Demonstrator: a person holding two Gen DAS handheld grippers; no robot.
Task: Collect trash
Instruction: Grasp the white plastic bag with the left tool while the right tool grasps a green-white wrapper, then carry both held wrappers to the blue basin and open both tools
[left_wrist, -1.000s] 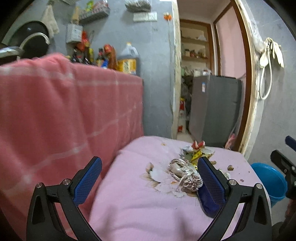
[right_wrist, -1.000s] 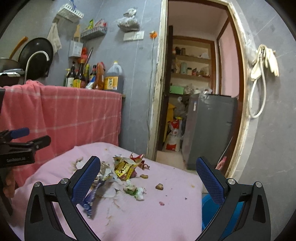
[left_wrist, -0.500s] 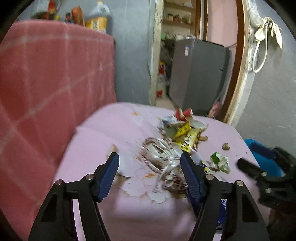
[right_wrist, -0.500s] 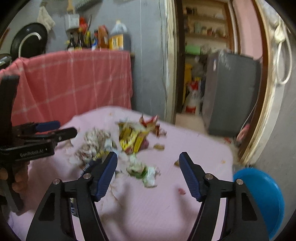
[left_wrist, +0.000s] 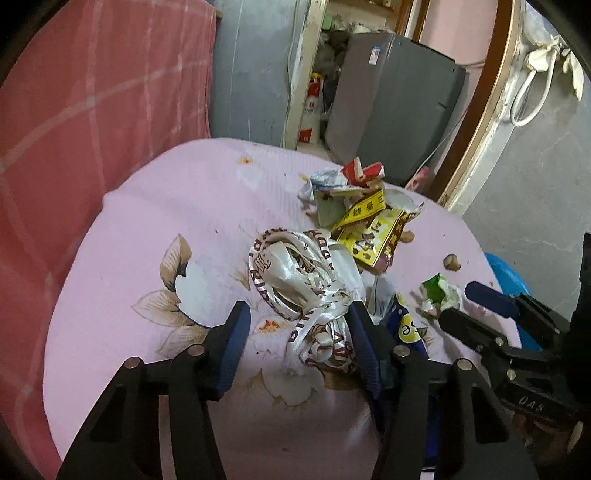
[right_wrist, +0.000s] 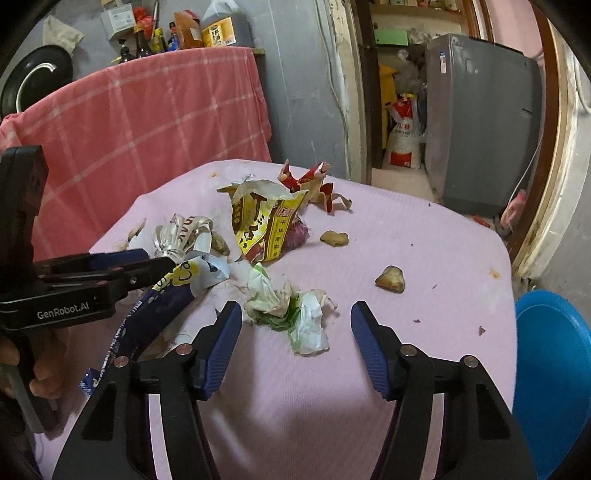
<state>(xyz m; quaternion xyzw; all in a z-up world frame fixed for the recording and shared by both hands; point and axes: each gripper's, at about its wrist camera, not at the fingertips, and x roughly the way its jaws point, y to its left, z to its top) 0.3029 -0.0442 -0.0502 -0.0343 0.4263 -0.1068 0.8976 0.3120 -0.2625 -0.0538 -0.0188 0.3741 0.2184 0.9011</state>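
Low in the left wrist view, left gripper (left_wrist: 297, 341), black with blue pads, jaws just closing in yet unclenched, astride the white satin ribbon tangle with brown lettering (left_wrist: 301, 282); right pad (left_wrist: 364, 345) against the ribbon's loose tails, left pad (left_wrist: 232, 350) apart from it over bare cloth. Underneath, pink floral tablecloth (left_wrist: 166, 221) across the frame's middle. Just right of the ribbon, dark blue crumpled wrapper with a yellow-white patch (left_wrist: 406, 328), partly hidden behind the right finger. Above centre, yellow printed snack bag (left_wrist: 373, 236), then torn red-and-white packet scraps (left_wrist: 364, 171) toward the far edge. At right, small green-and-white crumpled wrapper (left_wrist: 439, 293), with the other tool's fingers reaching in just beside it.

Bottom of the right wrist view, right gripper (right_wrist: 295, 341), jaws likewise just narrowing, released, grasping nothing, flanking that green-and-white wrapper (right_wrist: 291, 310), which lies between the pads without touching either. Two brown food lumps (right_wrist: 390, 278) on bare cloth at centre right. At left edge, the left tool and the bare hand (right_wrist: 40, 354) holding it, crossing in front of the ribbon and blue wrapper (right_wrist: 155, 310).

Around: red checked cloth (right_wrist: 147, 110) draped at upper left, bottles and a jug (right_wrist: 218, 27) above it, grey cabinet (right_wrist: 480, 122) in the doorway at upper right, blue plastic tub (right_wrist: 554, 369) at lower right beyond the table's edge.
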